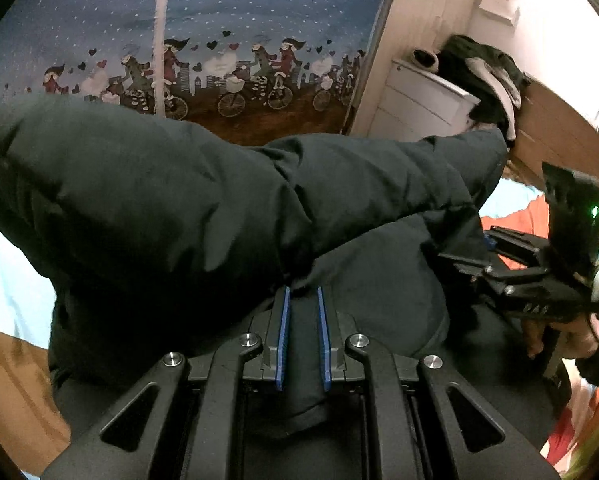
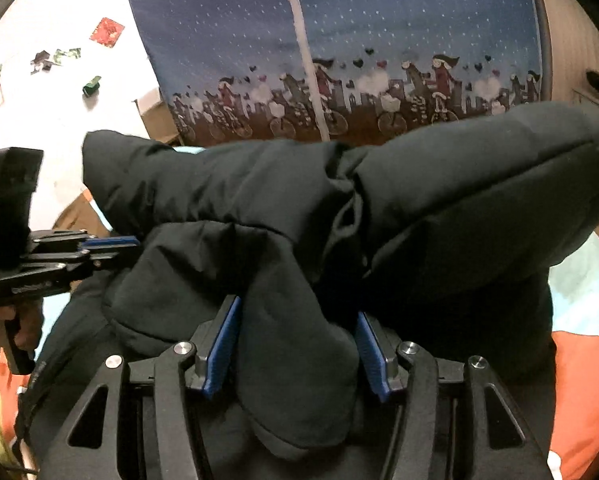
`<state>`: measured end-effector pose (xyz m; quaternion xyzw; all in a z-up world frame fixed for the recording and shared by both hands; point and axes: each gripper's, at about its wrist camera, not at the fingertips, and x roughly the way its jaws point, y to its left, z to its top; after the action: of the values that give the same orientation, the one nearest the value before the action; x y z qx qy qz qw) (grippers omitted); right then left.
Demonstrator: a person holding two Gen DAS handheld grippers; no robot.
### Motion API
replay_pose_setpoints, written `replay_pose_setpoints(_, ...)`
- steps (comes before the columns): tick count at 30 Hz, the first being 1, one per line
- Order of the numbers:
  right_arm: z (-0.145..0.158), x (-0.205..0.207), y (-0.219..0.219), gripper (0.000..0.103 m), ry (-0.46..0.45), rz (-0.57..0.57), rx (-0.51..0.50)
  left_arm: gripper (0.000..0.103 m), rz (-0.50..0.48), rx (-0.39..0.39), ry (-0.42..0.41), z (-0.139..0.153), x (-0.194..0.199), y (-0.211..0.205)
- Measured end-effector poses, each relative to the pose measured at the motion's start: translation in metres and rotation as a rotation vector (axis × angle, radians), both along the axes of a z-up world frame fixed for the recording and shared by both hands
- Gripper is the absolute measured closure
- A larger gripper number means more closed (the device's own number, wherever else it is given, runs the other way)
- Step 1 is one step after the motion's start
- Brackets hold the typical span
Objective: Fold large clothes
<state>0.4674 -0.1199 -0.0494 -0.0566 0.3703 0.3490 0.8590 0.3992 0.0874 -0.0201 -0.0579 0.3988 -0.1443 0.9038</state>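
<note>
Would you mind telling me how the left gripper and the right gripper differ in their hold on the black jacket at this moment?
The left gripper has its blue pads close together, pinching a narrow fold of the black jacket; the right gripper has its pads set wide apart around a much thicker bunch. The left gripper's fold looks flat and taut, while the right gripper's bunch bulges between its fingers. Both grip the same jacket near its closest edge.

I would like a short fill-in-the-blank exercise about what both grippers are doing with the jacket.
1. The garment held is a puffy ____ jacket.
2. The left gripper is ____ on a fold of it.
3. The pads of the right gripper are ____ in colour.

Missing words: black; shut; blue
</note>
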Motion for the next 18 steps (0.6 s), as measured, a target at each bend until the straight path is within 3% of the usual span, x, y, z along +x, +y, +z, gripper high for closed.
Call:
replay_pose_setpoints(6,-0.009,0.027,0.026,0.047,-0.055,-0.035,-0.09,0.092,0.049,-0.064,-0.021,-0.005,0.034,0.021)
replay_pose_setpoints(13,-0.015,0.075,0.043,0.046,-0.065,-0.053,-0.114,0.092,0.077,-0.036,-0.043,-0.006,0.084,0.037)
replay_pose_setpoints(18,-0.027,0.104,0.053,0.04,-0.056,-0.061,-0.146,0.092,0.082,-0.062,-0.046,-0.019,0.112,0.049)
